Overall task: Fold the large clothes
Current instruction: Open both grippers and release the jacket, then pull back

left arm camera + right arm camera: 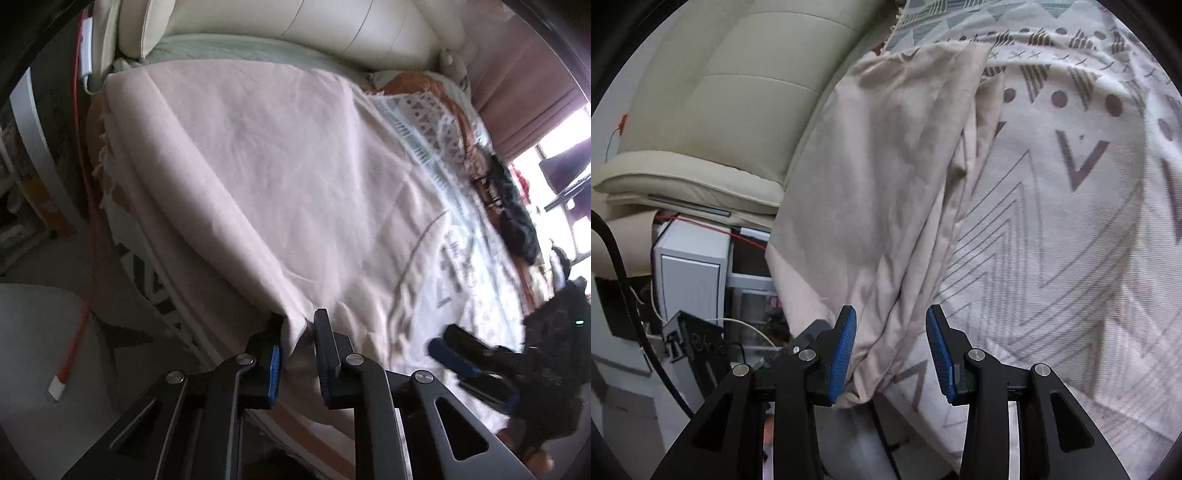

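One bed [461, 236] with a patterned cover carries one large pale pink cloth [258, 177], spread across it and hanging over the near edge. Two tongs: the left tongs [297, 332] pinch the cloth's near corner; the right tongs [891, 345] stand spread, gathered folds touching only one pad. In the left view the right tongs are blurred. Bare cover lies right of the cloth.
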The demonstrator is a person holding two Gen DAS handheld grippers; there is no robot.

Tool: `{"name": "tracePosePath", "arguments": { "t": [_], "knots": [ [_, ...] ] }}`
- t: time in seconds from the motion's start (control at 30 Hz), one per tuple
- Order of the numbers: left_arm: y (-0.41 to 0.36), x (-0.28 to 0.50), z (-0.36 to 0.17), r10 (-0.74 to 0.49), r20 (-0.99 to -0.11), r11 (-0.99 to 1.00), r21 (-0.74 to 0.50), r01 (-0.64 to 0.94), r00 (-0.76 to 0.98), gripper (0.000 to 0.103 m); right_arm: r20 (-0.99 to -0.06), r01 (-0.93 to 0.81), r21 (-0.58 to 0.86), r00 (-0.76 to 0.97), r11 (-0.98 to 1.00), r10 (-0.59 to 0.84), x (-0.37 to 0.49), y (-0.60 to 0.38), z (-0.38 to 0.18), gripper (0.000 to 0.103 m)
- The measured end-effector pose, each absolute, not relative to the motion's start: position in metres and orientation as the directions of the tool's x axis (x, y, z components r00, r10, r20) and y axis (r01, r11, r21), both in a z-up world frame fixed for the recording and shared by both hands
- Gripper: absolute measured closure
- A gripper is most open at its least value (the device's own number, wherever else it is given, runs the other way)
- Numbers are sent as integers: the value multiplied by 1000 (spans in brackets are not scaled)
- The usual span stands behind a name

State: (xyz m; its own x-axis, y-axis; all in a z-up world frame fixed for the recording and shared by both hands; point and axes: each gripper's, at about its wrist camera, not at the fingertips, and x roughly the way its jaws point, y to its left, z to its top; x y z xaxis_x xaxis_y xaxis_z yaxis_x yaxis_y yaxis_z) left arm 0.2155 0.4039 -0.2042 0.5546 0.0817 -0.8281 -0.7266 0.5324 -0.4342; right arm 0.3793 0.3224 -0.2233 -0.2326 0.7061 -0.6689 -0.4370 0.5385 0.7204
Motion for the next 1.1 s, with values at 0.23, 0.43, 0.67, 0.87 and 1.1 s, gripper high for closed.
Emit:
{"name": "tracePosePath", "arguments": {
  "t": [0.23, 0.43, 0.67, 0.87, 1.1],
  "knots": [
    [393, 213, -203, 90, -835, 543, -415, -730, 543, 55, -679, -441, 708, -212, 551, 703, 385, 312, -225, 63],
    [375, 205, -180, 154, -814, 624, -359, -694, 560, 28, -710, -497, 641, -95, 585, 697, 386, 290, -203, 59],
    [368, 203, -152, 172, -774, 655, -372, -657, 609, 16, -732, -514, 527, 130, 677, 669, 391, 231, -169, 38],
    [352, 202, -126, 182, -728, 707, -370, -603, 661, 5, -712, -475, 483, 277, 736, 646, 387, 183, -144, 13],
    [324, 195, -95, 183, -656, 776, -361, -517, 732, 2, -707, -440, 433, 376, 787, 599, 362, 131, -122, 0]
  ]
}}
